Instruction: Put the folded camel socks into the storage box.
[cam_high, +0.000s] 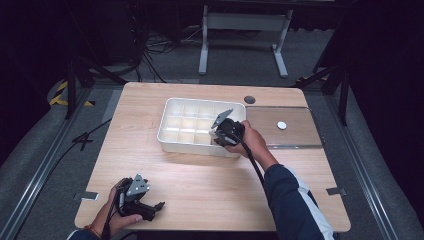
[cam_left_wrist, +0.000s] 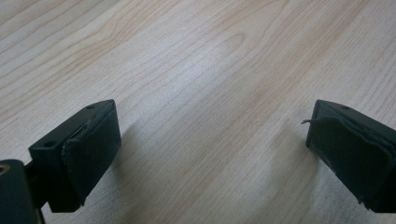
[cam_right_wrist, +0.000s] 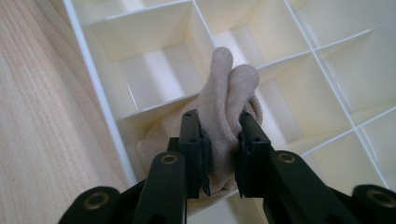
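At the left, near the front edge of the wooden table (cam_high: 150, 160), the left gripper (cam_high: 150, 207) rests low over bare wood. In the left gripper view its jaws stand wide apart with nothing between them, so it is idle and well apart from the work.

Further right, the white compartment tray (cam_high: 170, 127) sits in the middle of the table, divided into a grid of square cells. The right gripper (cam_right_wrist: 219, 154) reaches into the tray's near right corner, and its jaws are clenched on a folded beige cloth (cam_right_wrist: 229, 88), probably a sock. The fold stands up above the jaws while the rest of the cloth bulges down into a cell against the tray's outer wall, at the end of a row.

The step in hand looks like seating the cloth in that cell, though lifting it out can't be ruled out. To do it well, I'd keep the gripper upright over the middle of the cell, push the bundle down until it sits below the thin dividers, and only then let the jaws part. The loose fabric at the side should go in too, or it may drape over a divider into the next cell. The tray is light, so a sideways drag could shift it.

At the far right, a flat clear lid (cam_high: 295, 140) lies beside the tray with a small white disc (cam_high: 282, 125) on it.

No brand, label or writing can be read on anything here.
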